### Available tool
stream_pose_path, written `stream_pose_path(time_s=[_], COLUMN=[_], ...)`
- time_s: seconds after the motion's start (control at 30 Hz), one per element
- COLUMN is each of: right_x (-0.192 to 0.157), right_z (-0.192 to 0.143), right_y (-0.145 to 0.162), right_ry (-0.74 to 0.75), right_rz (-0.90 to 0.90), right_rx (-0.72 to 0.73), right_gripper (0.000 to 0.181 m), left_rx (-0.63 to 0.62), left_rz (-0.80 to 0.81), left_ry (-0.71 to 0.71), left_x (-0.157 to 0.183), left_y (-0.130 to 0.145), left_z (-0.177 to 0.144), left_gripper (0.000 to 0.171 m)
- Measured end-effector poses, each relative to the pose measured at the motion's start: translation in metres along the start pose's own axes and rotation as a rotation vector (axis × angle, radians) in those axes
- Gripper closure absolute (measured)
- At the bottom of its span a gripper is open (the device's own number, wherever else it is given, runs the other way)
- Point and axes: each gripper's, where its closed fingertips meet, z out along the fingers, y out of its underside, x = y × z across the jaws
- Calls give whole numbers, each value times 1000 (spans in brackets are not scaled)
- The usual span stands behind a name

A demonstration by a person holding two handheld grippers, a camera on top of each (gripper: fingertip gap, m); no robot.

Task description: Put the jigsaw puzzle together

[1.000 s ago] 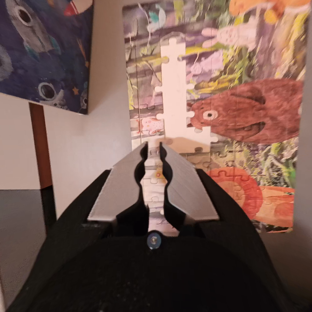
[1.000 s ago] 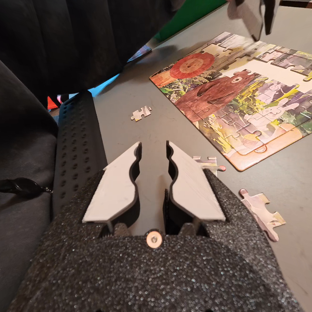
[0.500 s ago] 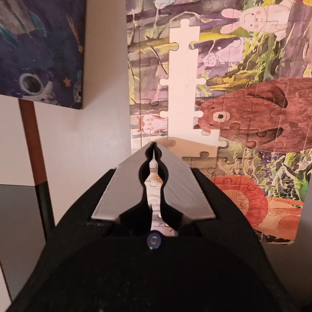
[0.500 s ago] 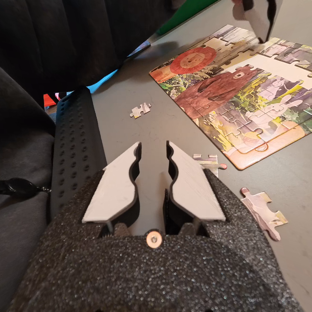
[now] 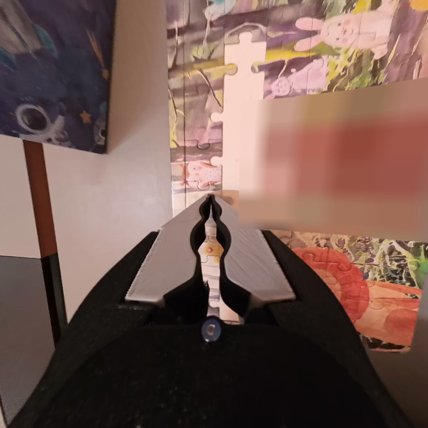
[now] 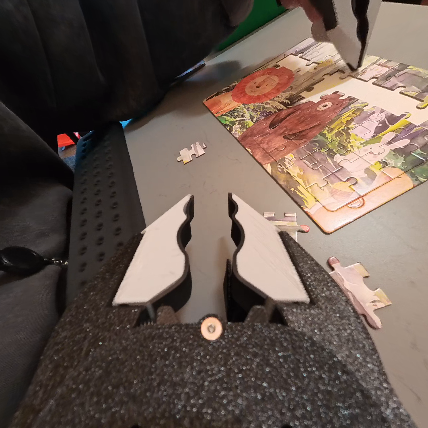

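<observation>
Grey tabletop (image 6: pixel 208 185) carries one loose piece (image 6: pixel 191 152) left of your jigsaw puzzle (image 6: pixel 324 143), which sits toward the far right edge. Your left gripper (image 5: pixel 210 196), fingertips pinched together and empty, touches the puzzle beside its white gap (image 5: pixel 243 120). Your right gripper (image 6: pixel 210 201) hovers parted, empty, with two pieces (image 6: pixel 356 289) just right of it.

Left gripper (image 5: pixel 210 196) tips pinched together, touching jigsaw puzzle (image 5: pixel 196 115).
</observation>
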Motion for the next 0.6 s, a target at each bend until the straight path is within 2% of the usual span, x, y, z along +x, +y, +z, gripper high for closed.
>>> stream_pose_path(time_s=[0.07,0.2,0.3,0.37,0.5,0.6], right_x=[0,0,0,0,1,1], right_z=[0,-1,0,0,-2,-3], right_y=[0,-1,0,0,-3,-3], right_ry=[3,5,6,10,23,26], right_rz=[-3,-4,-7,-11,-20,-19], right_rx=[1,7,-1,-2,19,19], right_gripper=[152,152,152,152,152,152], left_rx=[-5,72,-5,28,82,137], left_rz=[-5,-36,-23,-44,-94,-113], left_ry=[-16,-37,-75,-80,-152,-231], left_x=[-1,1,-1,0,1,25], left_y=[0,-11,7,4,-2,-5], left_z=[-3,-17,-4,-4,-30,-61], left_gripper=[171,171,171,171,170,161])
